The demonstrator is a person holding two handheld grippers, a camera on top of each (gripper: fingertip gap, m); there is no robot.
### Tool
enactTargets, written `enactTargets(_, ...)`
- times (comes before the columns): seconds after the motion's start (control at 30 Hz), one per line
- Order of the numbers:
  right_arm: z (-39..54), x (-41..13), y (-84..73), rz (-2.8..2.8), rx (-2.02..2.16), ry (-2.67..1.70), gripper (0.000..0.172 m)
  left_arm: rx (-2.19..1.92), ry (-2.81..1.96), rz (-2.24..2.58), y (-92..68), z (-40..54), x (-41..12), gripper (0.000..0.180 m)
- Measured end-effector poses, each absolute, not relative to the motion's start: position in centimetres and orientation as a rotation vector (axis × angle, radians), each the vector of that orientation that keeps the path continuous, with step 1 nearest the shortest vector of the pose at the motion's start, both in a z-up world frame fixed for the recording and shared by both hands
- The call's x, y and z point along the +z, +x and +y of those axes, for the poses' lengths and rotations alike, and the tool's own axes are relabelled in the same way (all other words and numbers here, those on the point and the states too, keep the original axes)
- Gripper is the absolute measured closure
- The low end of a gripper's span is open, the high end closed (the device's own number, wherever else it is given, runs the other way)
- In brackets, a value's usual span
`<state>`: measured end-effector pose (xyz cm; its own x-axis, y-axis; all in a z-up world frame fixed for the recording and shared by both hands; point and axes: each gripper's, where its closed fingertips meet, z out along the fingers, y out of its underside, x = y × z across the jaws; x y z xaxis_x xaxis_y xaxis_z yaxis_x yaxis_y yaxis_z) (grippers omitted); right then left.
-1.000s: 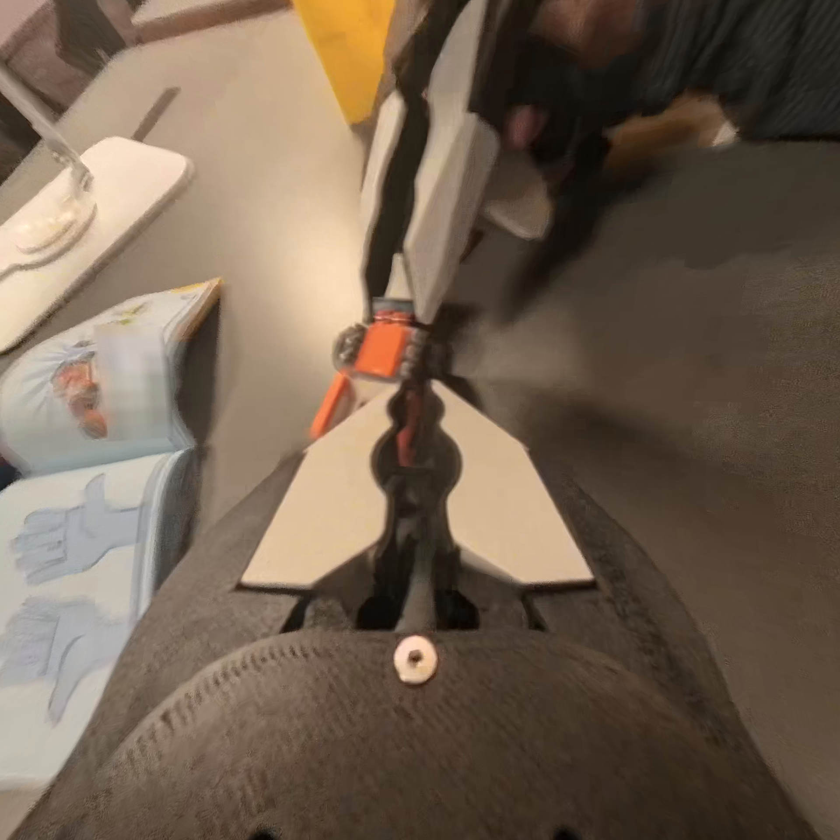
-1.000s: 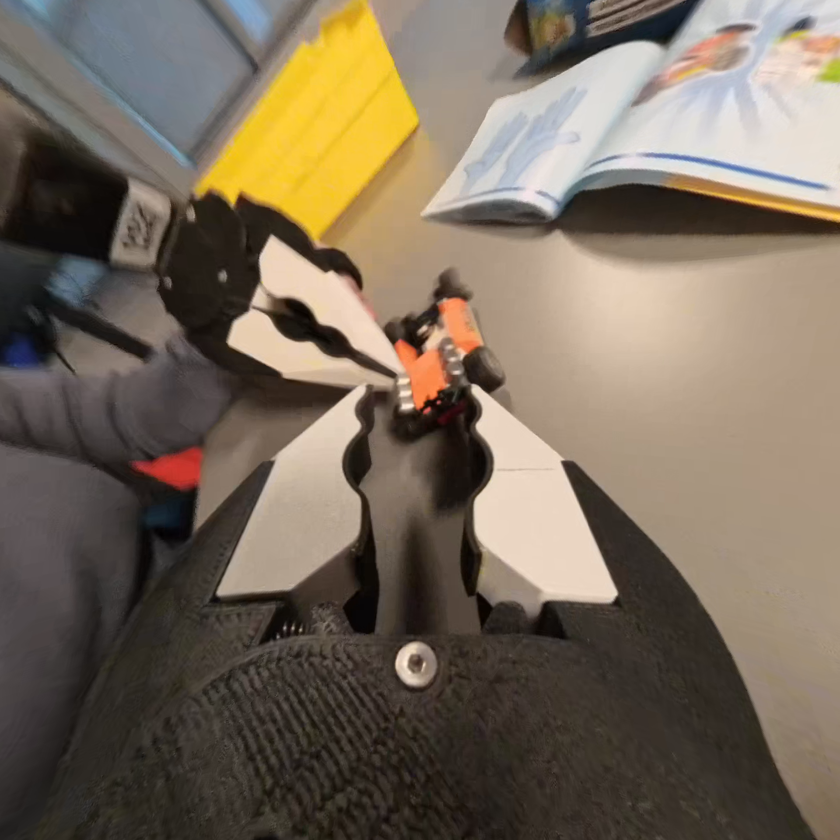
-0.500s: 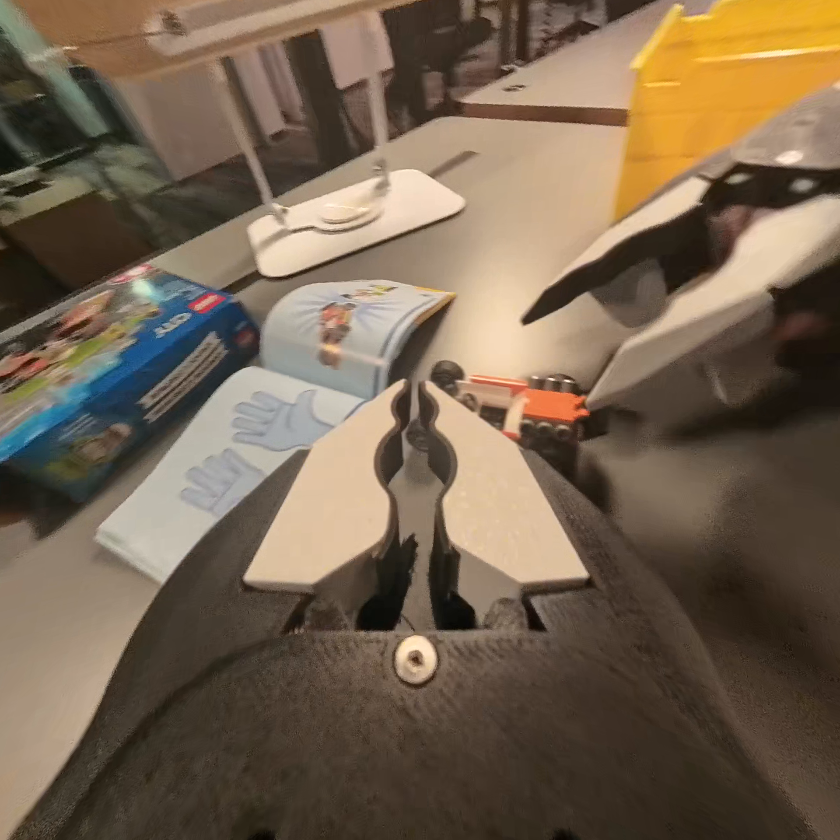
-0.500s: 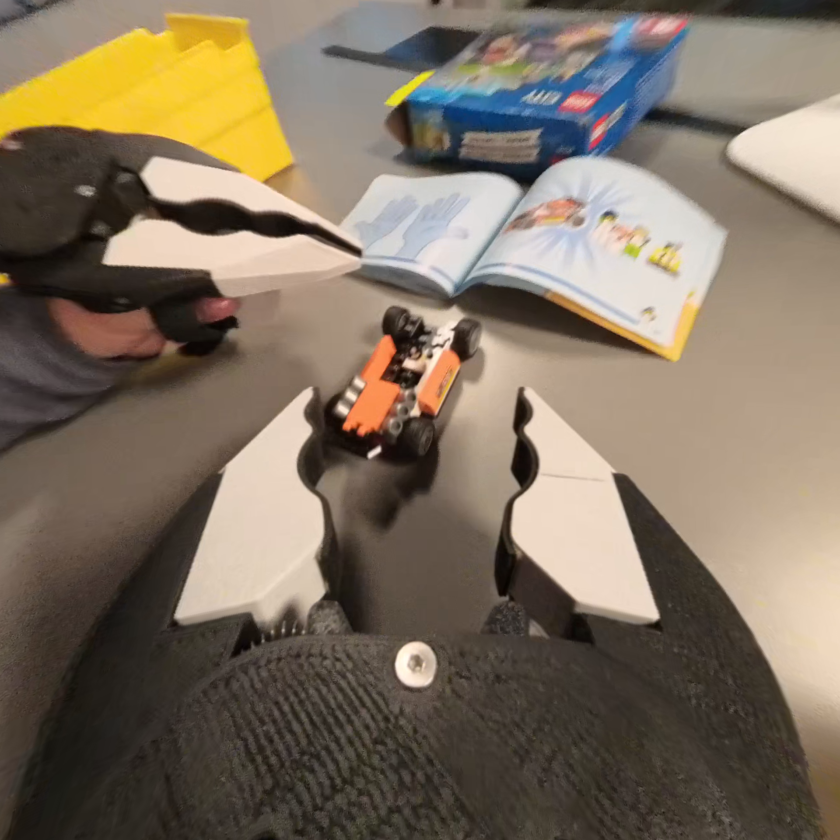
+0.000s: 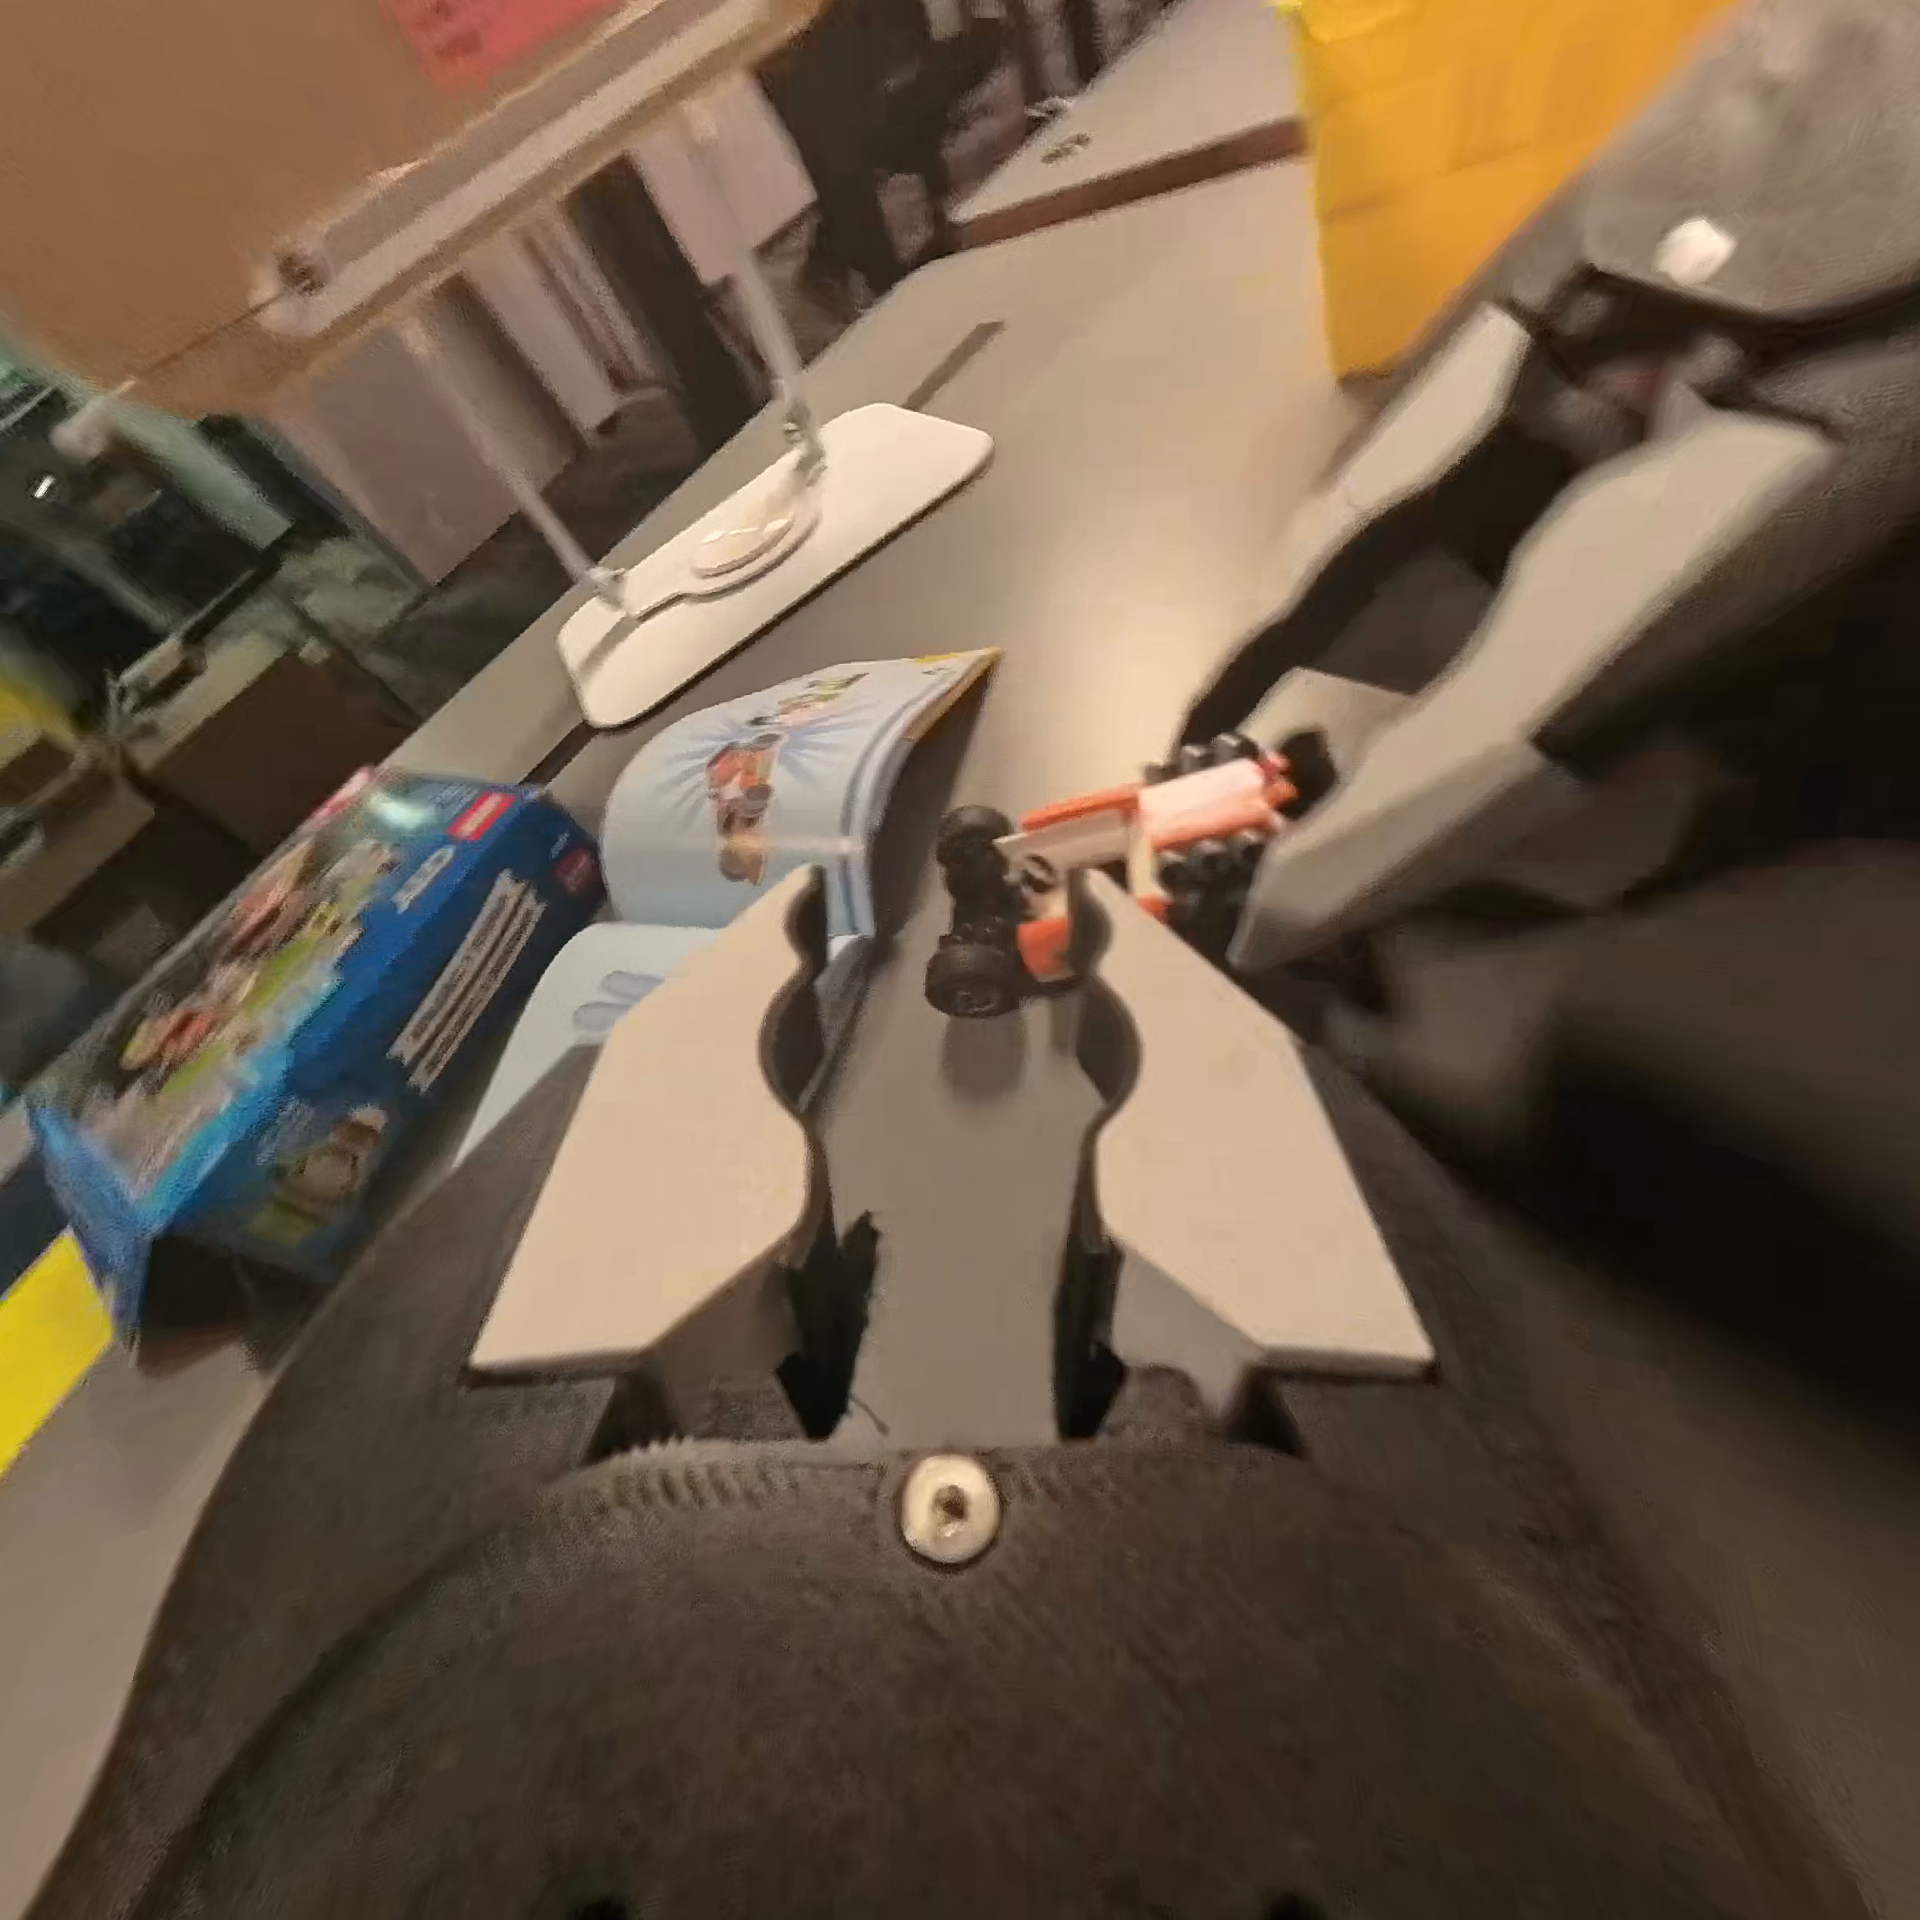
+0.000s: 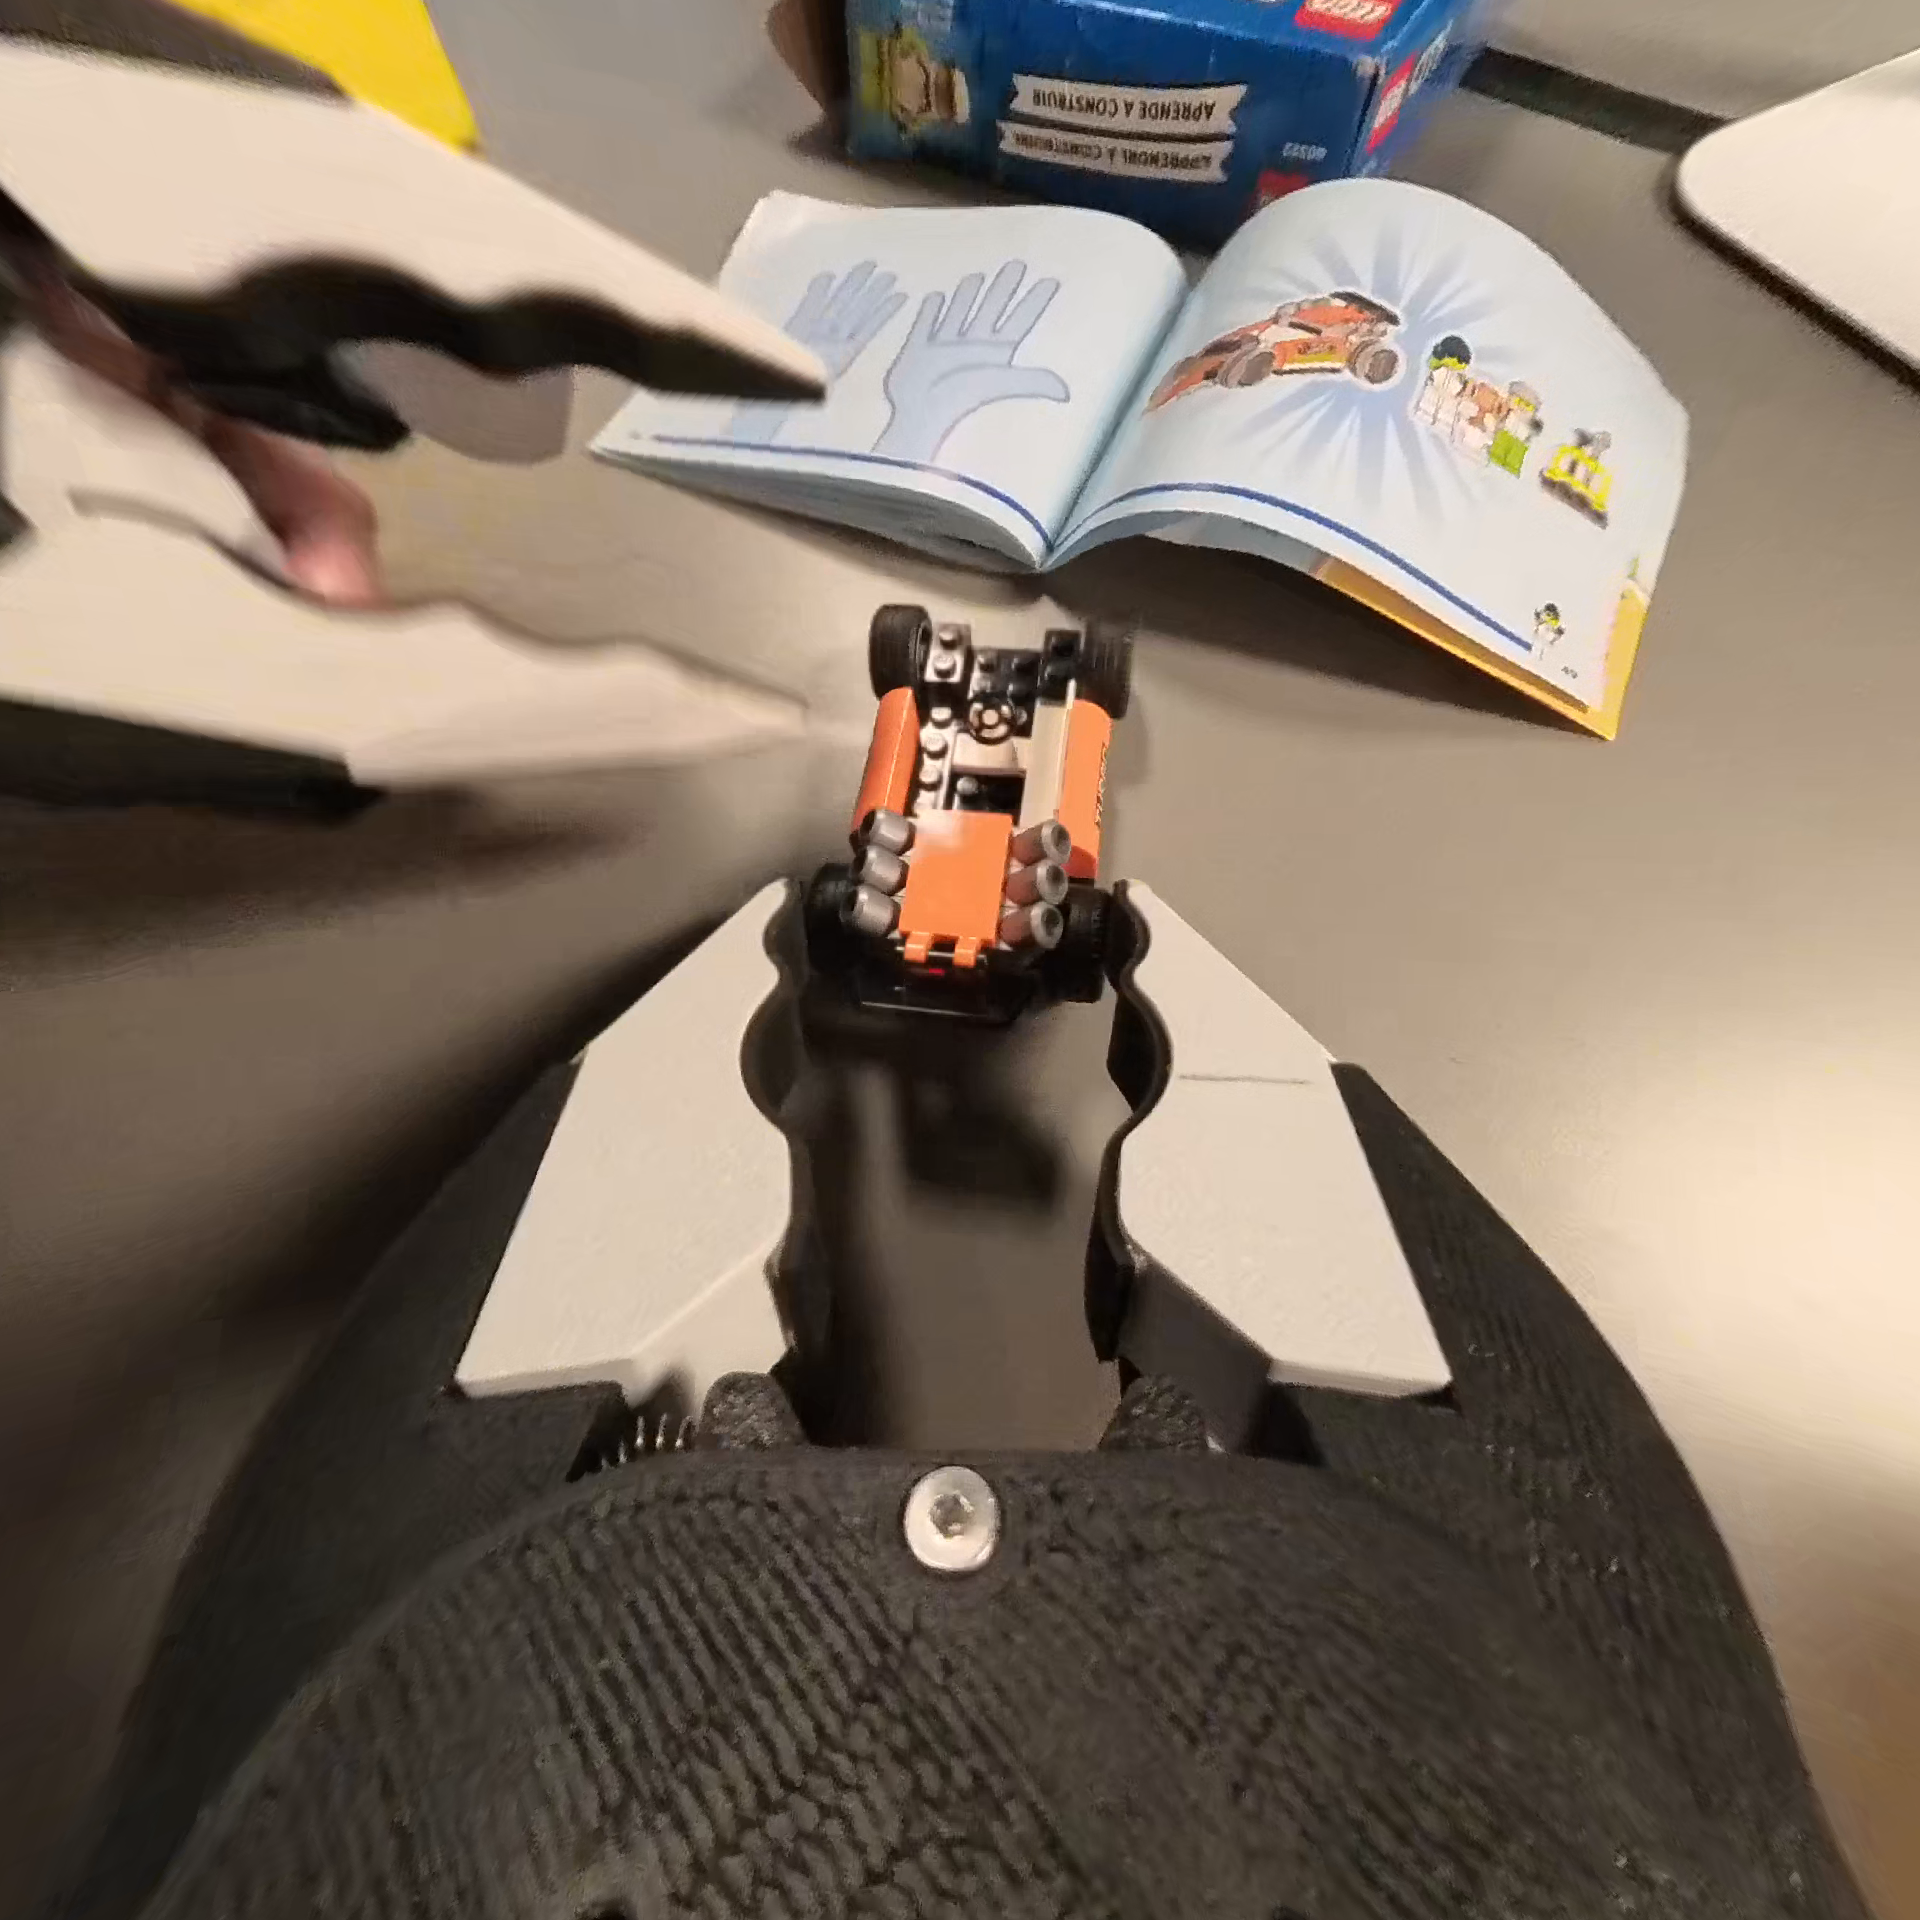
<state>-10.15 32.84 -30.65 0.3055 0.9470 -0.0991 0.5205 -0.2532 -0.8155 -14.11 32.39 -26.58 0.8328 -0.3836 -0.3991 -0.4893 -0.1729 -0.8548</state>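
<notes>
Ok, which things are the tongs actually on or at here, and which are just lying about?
In play: orange toy car, gripped at its rear wheels by the right tongs; left tongs, open, at its front.
Lying about: open booklet, blue box, white lamp base, yellow block.

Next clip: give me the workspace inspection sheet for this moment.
Surface: grey table, matte.
Things: orange toy car on the table, rear end between the right claw's tips; open booklet beyond it; blue box farther back.
Clutter: yellow block; white lamp base.
Grippers: right claw brackets the car's rear wheels, contact not clear; left claw open, near the car's front wheels, nothing between its fingers.
Cables: nothing seen.
Surroundings: more desks and dim room behind; blurred.
</notes>
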Motion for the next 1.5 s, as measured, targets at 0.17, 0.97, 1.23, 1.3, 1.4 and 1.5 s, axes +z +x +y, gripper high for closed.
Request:
enactTargets(0.17, 32.3, -29.7, -9.8, -1.258, 1.108, -1.925, 0.115, 0.282, -1.659, 0.932, -12.0, 31.6, -27.3, 0.124)
enactTargets(0.97, 30.8, -23.8, -9.3, -1.395, 0.45, -0.901, 0.145, 0.427, -1.717, 0.994, -11.9, 32.6, -29.5, 0.163)
enactTargets(1.23, 30.3, -24.8, -9.6, -1.451, 0.342, -0.829, 0.152, 0.463, -1.68, 1.076, -11.8, 32.2, -29.9, 0.162)
enactTargets(1.3, 30.2, -24.8, -9.7, -1.453, 0.319, -0.818, 0.152, 0.458, -1.684, 1.076, -11.8, 32.2, -30.0, 0.162)
enactTargets(1.4, 30.2, -24.7, -9.6, -1.446, 0.299, -0.809, 0.147, 0.485, -1.651, 1.114, -11.8, 32.1, -30.0, 0.162)
enactTargets(1.5, 30.7, -24.2, -9.3, -1.406, 0.352, -0.861, 0.139, 0.476, -1.643, 1.119, -11.6, 32.1, -29.9, 0.163)
